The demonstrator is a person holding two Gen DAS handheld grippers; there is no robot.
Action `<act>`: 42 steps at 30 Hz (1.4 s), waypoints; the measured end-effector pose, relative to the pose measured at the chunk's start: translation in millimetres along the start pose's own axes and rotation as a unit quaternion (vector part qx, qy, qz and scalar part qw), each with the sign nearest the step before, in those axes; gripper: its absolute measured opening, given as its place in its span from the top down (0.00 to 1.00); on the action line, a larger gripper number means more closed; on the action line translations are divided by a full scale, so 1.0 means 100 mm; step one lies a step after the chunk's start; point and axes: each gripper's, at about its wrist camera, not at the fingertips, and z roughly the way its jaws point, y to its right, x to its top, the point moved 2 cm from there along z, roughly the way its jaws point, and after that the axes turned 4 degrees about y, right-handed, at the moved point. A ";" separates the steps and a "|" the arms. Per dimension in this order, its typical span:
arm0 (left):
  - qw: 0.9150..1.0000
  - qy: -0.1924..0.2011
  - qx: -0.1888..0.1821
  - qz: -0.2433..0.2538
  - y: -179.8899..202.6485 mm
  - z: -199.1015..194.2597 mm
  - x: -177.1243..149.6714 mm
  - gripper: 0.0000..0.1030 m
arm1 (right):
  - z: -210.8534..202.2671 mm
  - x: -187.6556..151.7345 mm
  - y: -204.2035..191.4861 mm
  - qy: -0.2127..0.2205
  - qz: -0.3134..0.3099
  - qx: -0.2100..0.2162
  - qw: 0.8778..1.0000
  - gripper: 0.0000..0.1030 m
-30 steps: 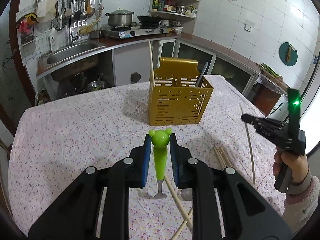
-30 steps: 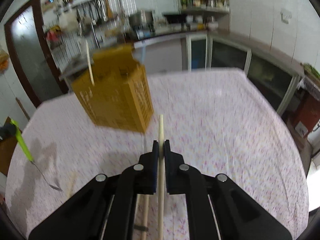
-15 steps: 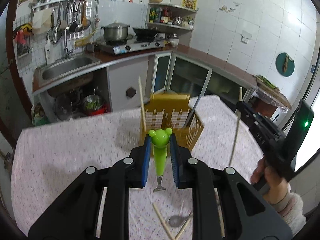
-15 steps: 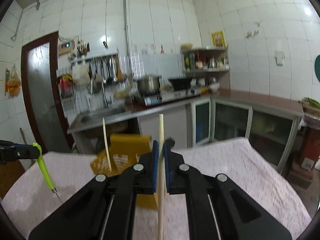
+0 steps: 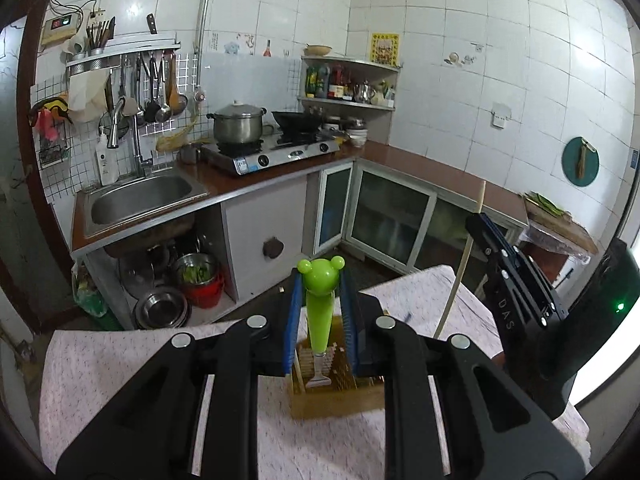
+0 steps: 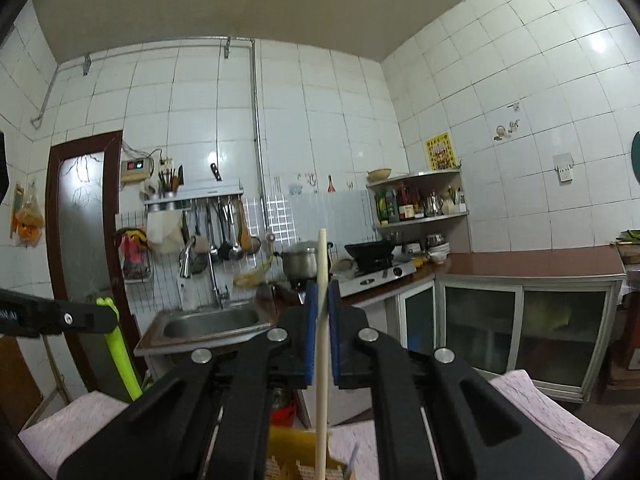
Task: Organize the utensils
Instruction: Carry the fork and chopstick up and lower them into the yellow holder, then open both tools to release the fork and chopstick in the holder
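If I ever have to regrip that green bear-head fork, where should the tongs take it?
Take the green fork on the thick plastic handle just below the bear head, coming from the side, as the left tongs do now. The handle tapers toward the thin metal neck, which gives the pads little to press on, and the head stops it slipping.

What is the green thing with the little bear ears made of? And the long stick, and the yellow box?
The green bear-eared utensil looks like smooth, glossy plastic with a shiny metal tip. The pale long chopstick looks like bare wood or bamboo: matt, light tan. The yellow slotted utensil box is probably plastic, though painted metal is possible; little of it shows.
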 end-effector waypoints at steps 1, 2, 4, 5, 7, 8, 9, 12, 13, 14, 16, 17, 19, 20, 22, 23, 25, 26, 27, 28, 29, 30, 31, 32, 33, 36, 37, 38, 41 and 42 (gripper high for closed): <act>1.000 -0.001 -0.005 -0.004 -0.02 0.08 -0.03 0.83 | 0.06 -0.04 0.02 0.005 0.006 0.003 1.000 0.94; 1.000 -0.002 -0.008 -0.007 -0.03 0.13 -0.06 0.83 | 0.11 -0.10 0.03 0.006 0.007 0.006 1.000 0.94; 1.000 -0.008 -0.012 -0.014 -0.07 0.31 -0.18 0.83 | 0.19 -0.26 0.03 0.003 0.003 0.012 1.000 0.94; 1.000 -0.015 -0.010 -0.014 -0.08 0.40 -0.25 0.83 | 0.21 -0.34 0.03 0.000 0.000 0.012 1.000 0.94; 0.999 -0.029 -0.006 -0.012 -0.11 0.56 -0.38 0.83 | 0.22 -0.52 0.03 -0.009 -0.006 0.019 1.000 0.94; 0.999 -0.037 -0.004 -0.013 -0.13 0.63 -0.45 0.83 | 0.21 -0.59 0.04 -0.015 -0.010 0.021 1.000 0.94; 0.999 -0.042 -0.004 -0.016 -0.15 0.68 -0.51 0.83 | 0.20 -0.69 0.04 -0.024 -0.018 0.021 0.999 0.94; 0.998 -0.056 -0.006 -0.027 -0.24 0.80 -0.69 0.83 | 0.19 -0.92 0.09 -0.056 -0.022 0.021 0.998 0.94; 0.998 -0.057 -0.006 -0.029 -0.26 0.81 -0.74 0.83 | 0.19 -0.98 0.10 -0.064 -0.022 0.022 0.997 0.94; 0.998 -0.058 -0.006 -0.034 -0.28 0.83 -0.80 0.83 | 0.17 -1.03 0.11 -0.072 -0.025 0.022 0.997 0.94; 0.997 -0.062 -0.005 -0.038 -0.30 0.85 -0.88 0.83 | 0.14 -1.10 0.11 -0.085 -0.034 0.022 0.996 0.94; 0.997 -0.062 -0.006 -0.038 -0.31 0.86 -0.92 0.83 | 0.12 -1.13 0.11 -0.090 -0.035 0.023 0.995 0.94; 0.998 -0.061 -0.003 -0.033 -0.28 0.86 -0.97 0.83 | 0.10 -1.17 0.10 -0.100 -0.038 0.023 0.994 0.94; 0.998 -0.062 0.000 -0.033 -0.27 0.87 -1.00 0.83 | 0.08 -1.19 0.10 -0.106 -0.040 0.023 0.993 0.94; 0.997 -0.065 0.003 -0.035 -0.28 0.87 -1.03 0.83 | 0.08 -1.21 0.09 -0.121 -0.043 0.022 0.991 0.93; 0.997 -0.067 0.004 -0.035 -0.28 0.87 -1.04 0.83 | 0.07 -1.22 0.10 -0.128 -0.040 0.023 0.991 0.93; 0.997 -0.065 0.007 -0.039 -0.30 0.84 -1.04 0.82 | 0.02 -1.20 0.13 -0.144 -0.033 0.025 0.989 0.93; 0.997 -0.063 0.008 -0.042 -0.32 0.80 -1.03 0.80 | 0.00 -1.18 0.14 -0.148 -0.033 0.025 0.988 0.92; 0.997 -0.063 0.008 -0.044 -0.34 0.74 -1.02 0.68 | -0.05 -1.14 0.16 -0.156 -0.032 0.026 0.987 0.79; 0.997 -0.061 0.012 -0.045 -0.33 0.69 -1.02 0.48 | -0.11 -1.10 0.19 -0.163 -0.029 0.024 0.986 0.66; 0.997 -0.055 0.020 -0.046 -0.35 0.63 -1.00 0.38 | -0.16 -1.08 0.20 -0.165 -0.027 0.023 0.986 0.45; 0.998 -0.043 0.028 -0.048 -0.36 0.51 -0.98 0.28 | -0.25 -1.04 0.22 -0.166 -0.025 0.022 0.985 0.42; 0.998 -0.037 0.030 -0.048 -0.37 0.41 -0.97 0.25 | -0.33 -1.01 0.23 -0.177 -0.030 0.022 0.984 0.42; 0.998 -0.039 0.032 -0.049 -0.38 0.30 -0.98 0.24 | -0.38 -1.01 0.23 -0.186 -0.035 0.018 0.982 0.42; 0.997 -0.045 0.033 -0.051 -0.39 0.24 -0.99 0.20 | -0.45 -1.02 0.24 -0.203 -0.042 0.011 0.978 0.41; 0.995 -0.068 0.043 -0.060 -0.44 0.05 -1.13 0.11 | -0.61 -1.12 0.29 -0.260 -0.051 0.001 0.964 0.37; 0.994 -0.080 0.050 -0.060 -0.44 0.01 -1.20 0.10 | -0.68 -1.20 0.31 -0.290 -0.060 -0.005 0.955 0.37; 0.992 -0.093 0.052 -0.061 -0.44 -0.03 -1.27 0.10 | -0.72 -1.27 0.32 -0.309 -0.066 -0.008 0.949 0.37; 0.985 -0.150 0.055 -0.066 -0.46 -0.09 -1.62 0.10 | -0.89 -1.51 0.37 -0.377 -0.083 -0.022 0.922 0.37; 0.982 -0.165 0.056 -0.068 -0.46 -0.09 -1.74 0.09 | -0.95 -1.61 0.40 -0.402 -0.083 -0.029 0.912 0.37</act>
